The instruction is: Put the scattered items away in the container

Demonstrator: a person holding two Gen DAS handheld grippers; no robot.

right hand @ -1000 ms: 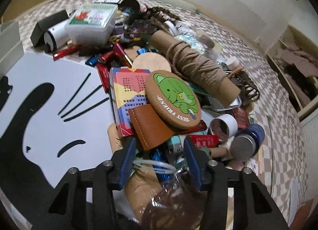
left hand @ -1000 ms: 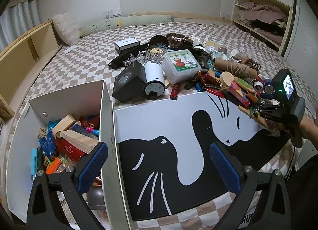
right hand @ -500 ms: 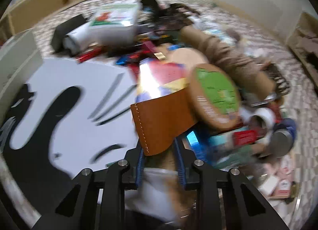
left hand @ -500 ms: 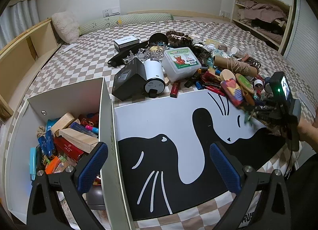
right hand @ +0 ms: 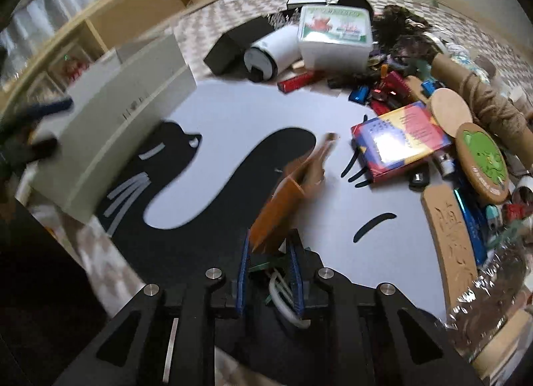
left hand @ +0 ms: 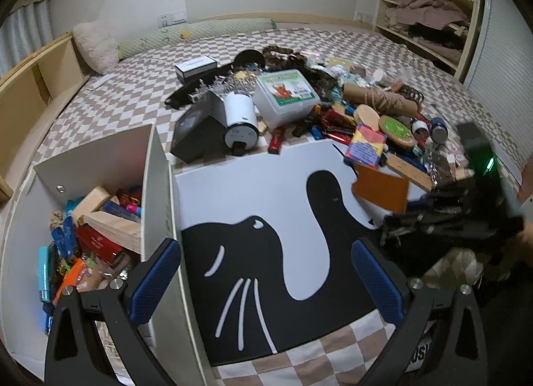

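While the right gripper (right hand: 270,274) is pinching the brown leather pouch (right hand: 286,199) between its blue pads, with a white loop and something green caught in the same narrow grip, the pouch is hanging tilted above the cat-pattern mat (right hand: 233,113), and its far end is blurring, so it is probably swinging. The left gripper (left hand: 266,281) is standing wide and holding nothing, hovering by the near corner of the white container (left hand: 156,166), which is already carrying a heap of small things (left hand: 86,236). To my eye the step in hand is the carry across the mat to that container. Doing it well is calling for a steady pinch and a level path, since the pouch is sticking out well past the pads and could slip or twist loose. It is also calling for enough height to pass over the container's tall side wall, then a release above the heap, not on the rim. Beyond the mat, the scattered pile (right hand: 416,96) is lying just beside the carry path, with the colourful box (right hand: 399,141) nearest, so the pouch should be kept clear of it.
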